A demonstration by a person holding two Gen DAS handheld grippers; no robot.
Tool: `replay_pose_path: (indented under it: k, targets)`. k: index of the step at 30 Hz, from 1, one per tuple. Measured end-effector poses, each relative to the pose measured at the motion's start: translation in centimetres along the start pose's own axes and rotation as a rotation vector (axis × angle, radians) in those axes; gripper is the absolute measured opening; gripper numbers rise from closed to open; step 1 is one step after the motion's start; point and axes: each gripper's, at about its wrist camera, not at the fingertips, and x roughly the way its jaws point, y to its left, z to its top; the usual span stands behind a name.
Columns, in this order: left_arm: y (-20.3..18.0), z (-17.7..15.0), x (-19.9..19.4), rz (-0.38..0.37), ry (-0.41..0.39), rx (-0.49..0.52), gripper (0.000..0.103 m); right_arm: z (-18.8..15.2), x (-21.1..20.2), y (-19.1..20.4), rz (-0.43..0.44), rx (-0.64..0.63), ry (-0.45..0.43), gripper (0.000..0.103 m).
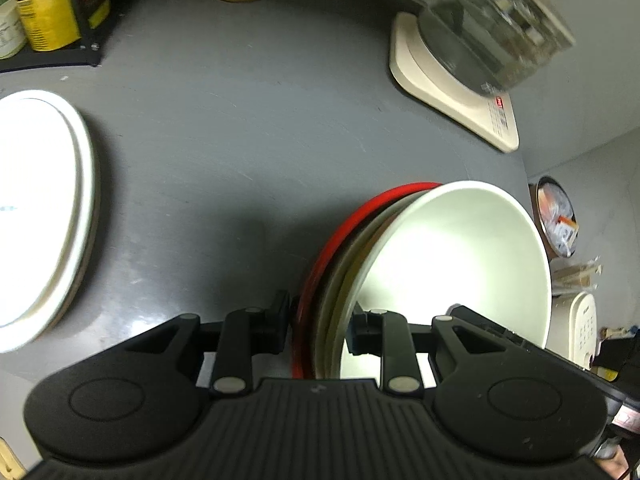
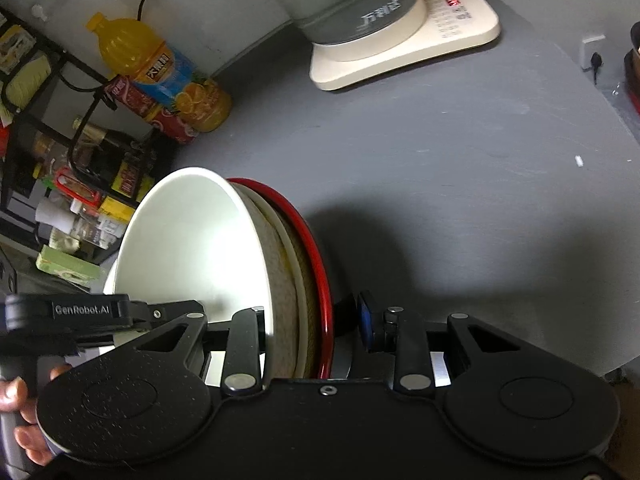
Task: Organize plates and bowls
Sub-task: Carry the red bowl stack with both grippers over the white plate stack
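A nested stack of bowls hangs over the grey counter [image 1: 240, 140]: a white bowl [image 1: 452, 264] innermost, a beige one [image 2: 280, 264] around it and a red one [image 1: 332, 240] outermost. My left gripper [image 1: 320, 324] is shut on the stack's rim, one finger outside the red bowl [image 2: 316, 240] and one inside the white bowl [image 2: 192, 240]. On the opposite rim my right gripper [image 2: 312, 320] is shut the same way. The left gripper's body [image 2: 68, 312] and a hand [image 2: 20, 400] show at the left edge of the right wrist view.
Two stacked white plates [image 1: 36, 216] lie at the counter's left. A glass kettle [image 2: 352, 0] stands on its cream base [image 2: 460, 36] at the back. A juice bottle [image 2: 160, 72], cans and a black rack [image 2: 60, 160] of jars fill the back left corner.
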Motion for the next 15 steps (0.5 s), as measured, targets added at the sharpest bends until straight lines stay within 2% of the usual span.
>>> replay_pose_path:
  k: [15]
  targets:
    - [6.8,2.9,-6.5,-0.030,-0.076,-0.037,0.026,0.9,1.3,9.6,0.028,-0.076,-0.027,0.030]
